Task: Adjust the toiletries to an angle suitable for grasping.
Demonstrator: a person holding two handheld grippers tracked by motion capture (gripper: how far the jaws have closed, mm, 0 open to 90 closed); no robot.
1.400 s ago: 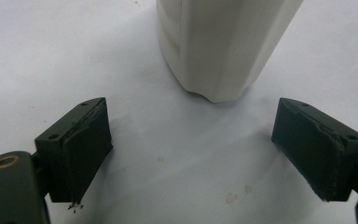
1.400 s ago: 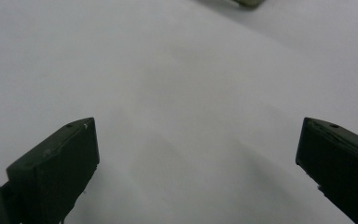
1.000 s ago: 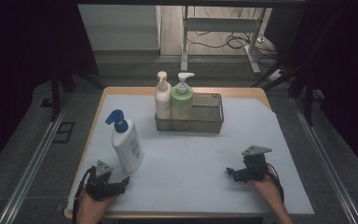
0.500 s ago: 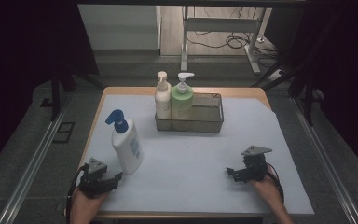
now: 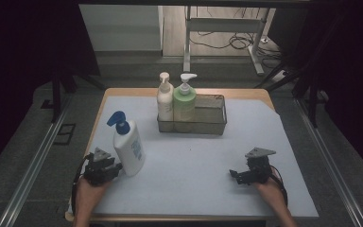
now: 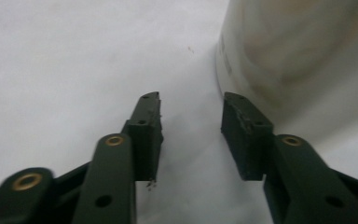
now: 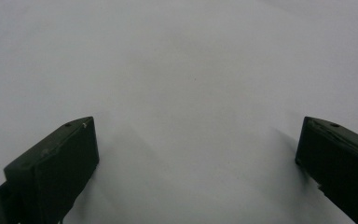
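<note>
The left gripper (image 6: 191, 121) has its jaws spread with nothing between them, and the white pump bottle (image 6: 303, 60) stands just beyond the right-hand jaw, apart from it. From above, that left gripper (image 5: 105, 166) sits just to the near-left of the blue-capped bottle (image 5: 127, 149), which stands upright on the worktop (image 5: 194, 189), well short of the wire basket (image 5: 212, 124). By the look of it, two bottles are already in the basket, the cream one (image 5: 165, 101) and the green one (image 5: 185, 103), so this third is the one left to grip, lift and place. The right gripper (image 5: 246, 174), jaws wide apart and empty, rests near the worktop's front right, well clear of the basket. Its own view gives bare white surface between the jaws (image 7: 196, 154). The left gripper view shows the gap to the bottle; the high view shows basket and layout.
</note>
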